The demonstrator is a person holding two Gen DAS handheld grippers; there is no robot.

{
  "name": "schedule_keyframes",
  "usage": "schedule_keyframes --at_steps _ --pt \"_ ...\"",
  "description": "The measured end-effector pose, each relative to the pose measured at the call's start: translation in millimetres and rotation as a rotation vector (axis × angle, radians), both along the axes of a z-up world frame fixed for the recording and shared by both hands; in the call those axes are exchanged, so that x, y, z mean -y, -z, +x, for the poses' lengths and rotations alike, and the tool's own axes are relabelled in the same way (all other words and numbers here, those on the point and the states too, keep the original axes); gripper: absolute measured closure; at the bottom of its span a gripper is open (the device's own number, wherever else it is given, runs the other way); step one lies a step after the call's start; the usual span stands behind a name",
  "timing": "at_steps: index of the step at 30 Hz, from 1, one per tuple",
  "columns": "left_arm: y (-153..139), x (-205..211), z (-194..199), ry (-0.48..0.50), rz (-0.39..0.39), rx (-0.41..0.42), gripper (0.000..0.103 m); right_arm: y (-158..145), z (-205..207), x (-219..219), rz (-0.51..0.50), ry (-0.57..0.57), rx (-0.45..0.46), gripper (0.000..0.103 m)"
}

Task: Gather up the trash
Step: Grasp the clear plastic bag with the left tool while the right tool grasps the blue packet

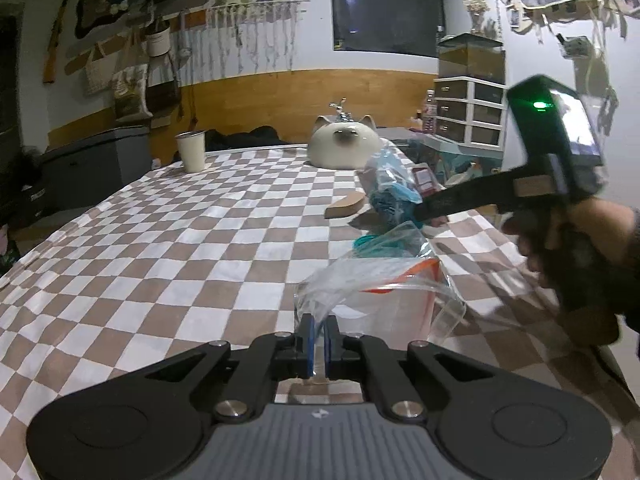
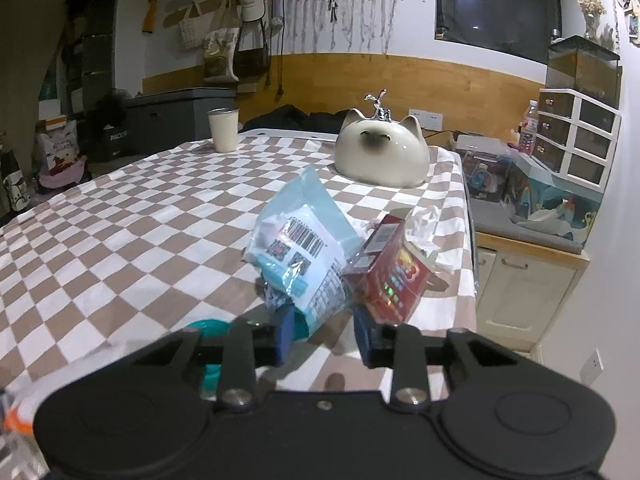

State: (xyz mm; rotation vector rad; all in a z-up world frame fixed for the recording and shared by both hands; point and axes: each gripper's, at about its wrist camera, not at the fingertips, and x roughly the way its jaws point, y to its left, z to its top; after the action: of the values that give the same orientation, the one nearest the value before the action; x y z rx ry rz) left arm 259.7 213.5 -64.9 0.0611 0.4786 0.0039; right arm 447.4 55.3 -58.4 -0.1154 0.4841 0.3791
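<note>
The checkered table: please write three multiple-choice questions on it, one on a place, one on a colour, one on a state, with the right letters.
1. Where does the cream cup stand?
A. at the table's far edge, apart from the wrappers
B. inside the clear bag
C. on top of the cat-shaped dome

2. What colour is the small box beside the light blue wrapper?
A. green
B. red
C. black

3. What is the left gripper doing?
A. wide open over bare cloth
B. shut on the cup
C. shut on the edge of the clear plastic bag

Answers:
1 A, the cup stands alone near the far edge.
2 B, its printed faces are red.
3 C, the blue pads pinch the bag's film.
</note>
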Motion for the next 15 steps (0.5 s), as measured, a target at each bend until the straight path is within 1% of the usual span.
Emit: schedule_keyframes --at_steps 1,2,4,8,13,14,15 --pt "0 1 -1 0.01 0.003 0.001 0.098 1 2 0 0.002 -0.002 -0.006 0.076" --pt "0 3 -1 0.018 0.005 0.002 0.098 2 5 0 0.005 -0.005 -0.017 0.087" --pt "1 6 -1 0.028 0.013 0.004 0.096 3 5 1 0.005 -0.009 -0.031 0.101" --pt "2 7 2 0.026 0.017 0.003 0.094 1 -9 7 0.012 -0.013 -0.03 0.103" --pt "3 7 5 0.025 0.021 -0.008 0.094 -2 -41 31 0.073 -0.019 -0.045 0.103" --pt "3 8 6 0.025 0.023 -0.014 0.092 -2 -47 36 0.081 -0.017 -0.052 0.103" --pt "4 8 7 0.029 0.024 -0.021 0.089 -1 -54 41 0.091 -0.014 -0.06 0.103"
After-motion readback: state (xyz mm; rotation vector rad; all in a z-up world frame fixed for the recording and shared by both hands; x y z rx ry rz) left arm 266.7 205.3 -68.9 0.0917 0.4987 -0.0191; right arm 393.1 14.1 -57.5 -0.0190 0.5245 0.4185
